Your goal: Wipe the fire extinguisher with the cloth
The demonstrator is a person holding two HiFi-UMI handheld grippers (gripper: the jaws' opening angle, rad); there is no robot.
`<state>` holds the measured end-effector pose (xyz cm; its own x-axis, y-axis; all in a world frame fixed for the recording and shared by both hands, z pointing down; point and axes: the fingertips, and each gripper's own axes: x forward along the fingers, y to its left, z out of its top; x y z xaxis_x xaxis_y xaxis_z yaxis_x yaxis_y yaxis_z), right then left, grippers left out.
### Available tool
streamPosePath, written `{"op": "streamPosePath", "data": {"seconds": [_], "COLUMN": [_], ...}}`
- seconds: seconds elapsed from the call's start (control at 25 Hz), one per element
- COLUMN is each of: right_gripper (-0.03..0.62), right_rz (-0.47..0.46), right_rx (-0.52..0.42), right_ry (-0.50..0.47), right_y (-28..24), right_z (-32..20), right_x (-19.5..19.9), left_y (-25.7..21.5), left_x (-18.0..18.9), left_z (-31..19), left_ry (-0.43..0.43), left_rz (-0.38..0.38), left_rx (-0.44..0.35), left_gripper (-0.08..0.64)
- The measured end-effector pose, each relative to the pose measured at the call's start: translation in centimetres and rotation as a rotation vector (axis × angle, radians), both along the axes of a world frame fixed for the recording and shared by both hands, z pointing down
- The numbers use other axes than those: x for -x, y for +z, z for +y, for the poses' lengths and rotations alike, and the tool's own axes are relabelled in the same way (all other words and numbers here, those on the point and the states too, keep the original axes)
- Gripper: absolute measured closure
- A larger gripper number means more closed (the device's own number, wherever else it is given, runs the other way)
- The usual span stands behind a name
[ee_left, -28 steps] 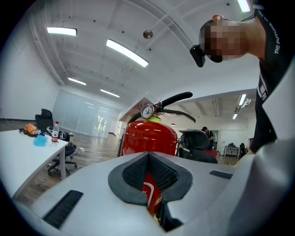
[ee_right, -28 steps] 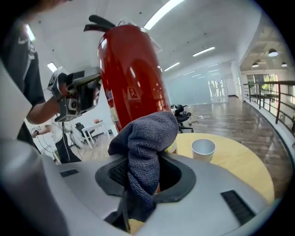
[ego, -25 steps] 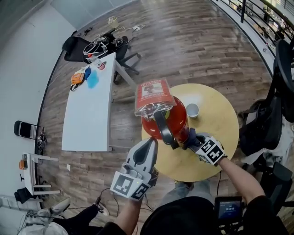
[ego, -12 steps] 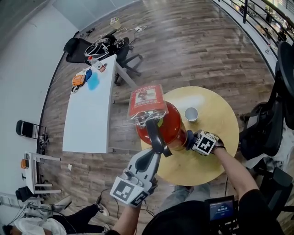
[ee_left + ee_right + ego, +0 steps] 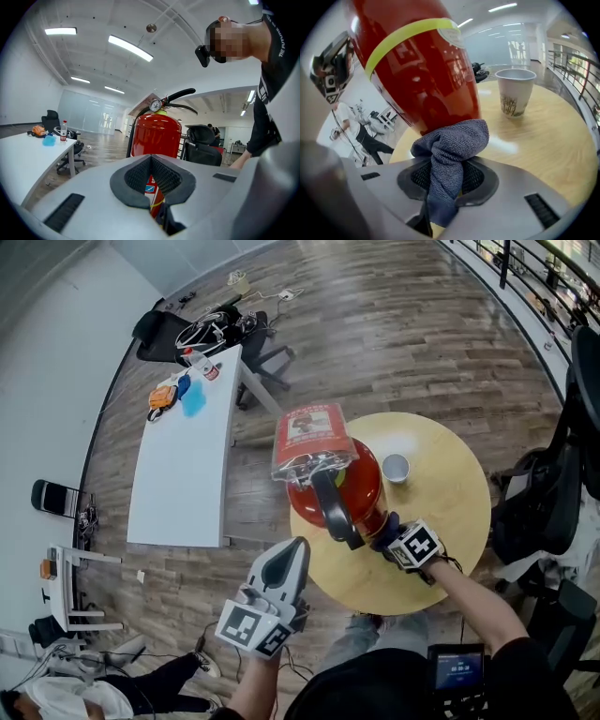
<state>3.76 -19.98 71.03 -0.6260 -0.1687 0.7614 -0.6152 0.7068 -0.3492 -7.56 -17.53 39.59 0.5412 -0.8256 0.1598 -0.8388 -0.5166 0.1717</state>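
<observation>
A red fire extinguisher [image 5: 339, 486] with a black handle and a tag on top stands upright on the round wooden table [image 5: 450, 521], near its left edge. My right gripper [image 5: 392, 532] is at the cylinder's lower right side, shut on a grey-blue cloth [image 5: 452, 147] that is pressed against the red body [image 5: 422, 70]. My left gripper [image 5: 296, 549] hangs just off the table's near left edge, a little short of the extinguisher [image 5: 157, 133]. Its jaws are shut with nothing between them.
A paper cup [image 5: 395, 467] stands on the table right of the extinguisher, and shows close by as the cup [image 5: 514, 91] in the right gripper view. A long white table [image 5: 183, 474] with small items is to the left. A black office chair [image 5: 539, 498] is at the right.
My left gripper has drawn back from the extinguisher's handle toward the person. My right gripper with the cloth has slid slightly down around the cylinder's base.
</observation>
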Motion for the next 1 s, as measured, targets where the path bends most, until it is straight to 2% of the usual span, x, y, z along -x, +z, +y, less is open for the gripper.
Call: {"op": "streamPosePath", "data": {"seconds": [0.12,0.24,0.48,0.64,0.84,1.0], "right_gripper": [0.471,0.471,0.471,0.471,0.471,0.471], "right_rz": [-0.051,-0.096,-0.219,-0.175,-0.193,-0.196], "right_rx": [-0.015,-0.089,-0.371,-0.523,-0.615,-0.639], "right_ry": [0.111,0.206,0.292,0.306,0.351,0.392], "right_y": [-1.9,-7.0,-23.7,-32.1,-37.7,-39.0], "right_z": [0.3,0.3,0.1,1.0,1.7,1.9], "right_x": [0.9,1.6,2.4,3.3,4.2,4.7], "left_y": [0.1,-0.2,-0.7,-2.2,-3.6,-4.6], "left_x": [0.8,2.0,2.4,3.0,4.4,5.5], "left_z": [1.0,1.5,1.7,3.2,4.3,4.8], "left_ry": [0.034,0.077,0.188,0.249,0.287,0.299], "left_rz": [0.004,0.03,0.112,0.136,0.157,0.167], "left_rx": [-0.006,-0.013,-0.056,-0.094,-0.124,-0.143], "left_gripper": [0.537,0.537,0.537,0.537,0.537,0.537]}}
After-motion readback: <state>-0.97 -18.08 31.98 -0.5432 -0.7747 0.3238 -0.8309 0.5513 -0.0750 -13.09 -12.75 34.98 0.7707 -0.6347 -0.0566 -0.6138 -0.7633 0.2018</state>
